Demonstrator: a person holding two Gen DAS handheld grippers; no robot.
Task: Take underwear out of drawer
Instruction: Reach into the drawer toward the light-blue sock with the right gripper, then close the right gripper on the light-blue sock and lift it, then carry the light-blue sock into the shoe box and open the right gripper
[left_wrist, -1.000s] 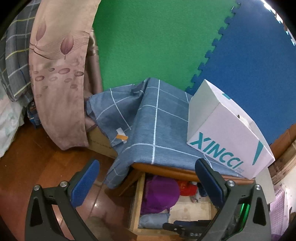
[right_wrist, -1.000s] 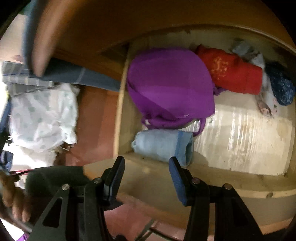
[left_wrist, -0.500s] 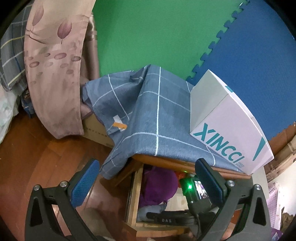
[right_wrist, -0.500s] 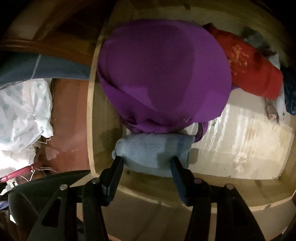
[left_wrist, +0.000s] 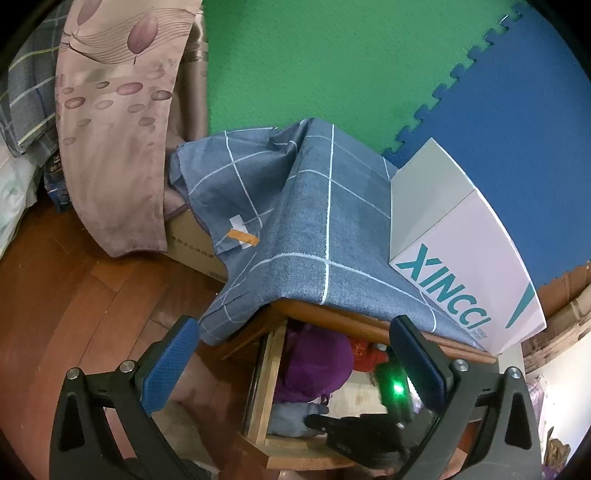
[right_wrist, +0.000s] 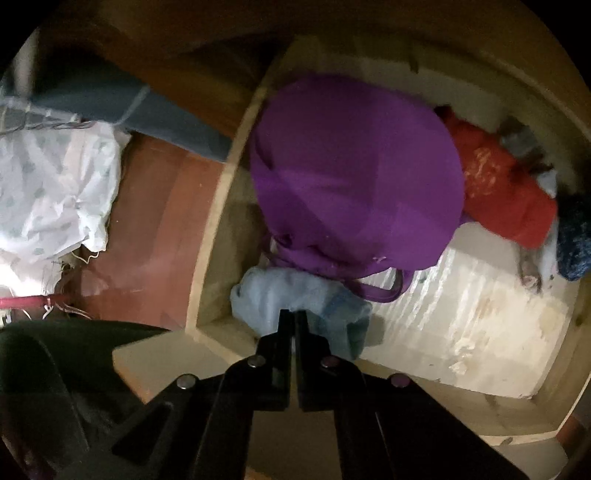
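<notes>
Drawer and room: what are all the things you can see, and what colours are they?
light blue underwear: one, pale blue, front left corner of the drawer, pinched by the right gripper
purple garment: one, purple, behind the underwear
red garment: one, red, back of the drawer
dark blue item: one, navy, far right edge
drawer: one, pale wood, pulled open
checked cloth: one, blue-grey, draped over the cabinet top
box: one, white with teal letters, on the cloth
left gripper: one, black with blue pads, open, above the drawer
right gripper: one, black, shut on the underwear
</notes>
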